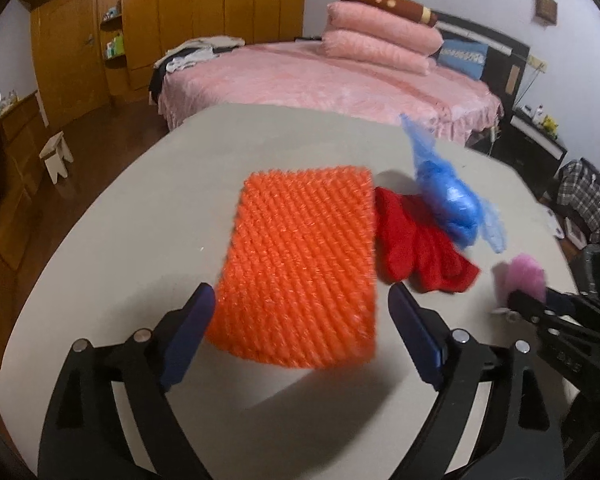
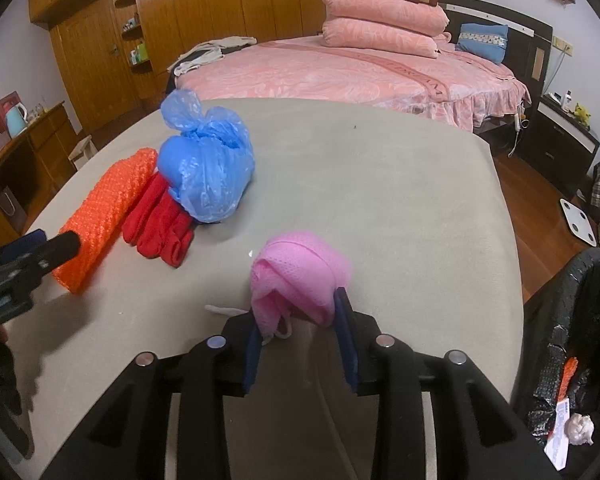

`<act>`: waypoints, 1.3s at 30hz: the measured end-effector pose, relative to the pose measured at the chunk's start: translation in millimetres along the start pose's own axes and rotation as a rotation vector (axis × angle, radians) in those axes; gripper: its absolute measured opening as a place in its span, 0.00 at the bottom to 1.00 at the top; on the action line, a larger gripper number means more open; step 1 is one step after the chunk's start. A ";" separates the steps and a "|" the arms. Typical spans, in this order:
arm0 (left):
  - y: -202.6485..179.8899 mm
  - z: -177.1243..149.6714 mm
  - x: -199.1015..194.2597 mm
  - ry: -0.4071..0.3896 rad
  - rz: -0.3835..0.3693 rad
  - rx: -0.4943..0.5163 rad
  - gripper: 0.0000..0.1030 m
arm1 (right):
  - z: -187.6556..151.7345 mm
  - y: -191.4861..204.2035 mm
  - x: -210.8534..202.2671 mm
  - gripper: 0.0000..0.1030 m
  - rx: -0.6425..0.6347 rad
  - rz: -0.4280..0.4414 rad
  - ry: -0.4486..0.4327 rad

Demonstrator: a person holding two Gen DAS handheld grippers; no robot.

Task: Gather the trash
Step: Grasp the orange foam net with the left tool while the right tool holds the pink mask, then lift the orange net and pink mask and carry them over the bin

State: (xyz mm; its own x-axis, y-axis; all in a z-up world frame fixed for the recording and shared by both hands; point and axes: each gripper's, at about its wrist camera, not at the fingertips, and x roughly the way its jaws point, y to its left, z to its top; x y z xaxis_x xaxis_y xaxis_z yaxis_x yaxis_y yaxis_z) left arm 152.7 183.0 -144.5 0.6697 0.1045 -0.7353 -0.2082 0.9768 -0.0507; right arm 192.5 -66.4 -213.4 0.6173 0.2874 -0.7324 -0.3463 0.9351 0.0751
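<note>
While the right hand-held gripper [image 2: 300, 320] pinches the pink mesh wad [image 2: 298, 276] at the worktop's [image 2: 380, 184] near edge, the left hand-held gripper [image 1: 300, 312] hangs wide open and empty over the orange mat [image 1: 300, 264]. Red cloth [image 2: 160, 224] and a knotted blue bag [image 2: 208, 168] lie just beside it; a black-lined bin [image 2: 580, 320] stands right.

Bag [image 2: 206, 168] behind socks [image 2: 158, 220], right of mat [image 2: 104, 216].

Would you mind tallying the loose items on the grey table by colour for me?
Orange: 1, the knitted mat
Red: 1, the folded cloth
Blue: 1, the tied plastic bag
Pink: 1, the mesh pouch, between the right gripper jaws
Total: 4
</note>
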 end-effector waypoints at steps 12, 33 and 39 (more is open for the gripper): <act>1.7 -3.5 15.6 0.045 -0.014 0.031 0.48 | -1.6 1.6 2.0 0.36 -0.013 -0.005 0.004; -26.4 -10.4 -34.0 -0.046 -0.047 0.031 0.26 | -1.3 -0.2 -18.3 0.22 0.011 0.050 -0.038; -36.9 -6.3 -50.2 -0.075 -0.069 0.037 0.26 | 0.7 -3.3 -41.8 0.20 0.025 0.074 -0.082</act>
State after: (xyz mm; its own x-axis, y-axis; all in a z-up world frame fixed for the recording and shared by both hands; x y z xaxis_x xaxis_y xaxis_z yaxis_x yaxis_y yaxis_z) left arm 122.2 140.6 -110.0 0.7332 0.0488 -0.6782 -0.1341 0.9882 -0.0740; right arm 168.3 -81.4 -182.6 0.6471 0.3706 -0.6663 -0.3759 0.9154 0.1441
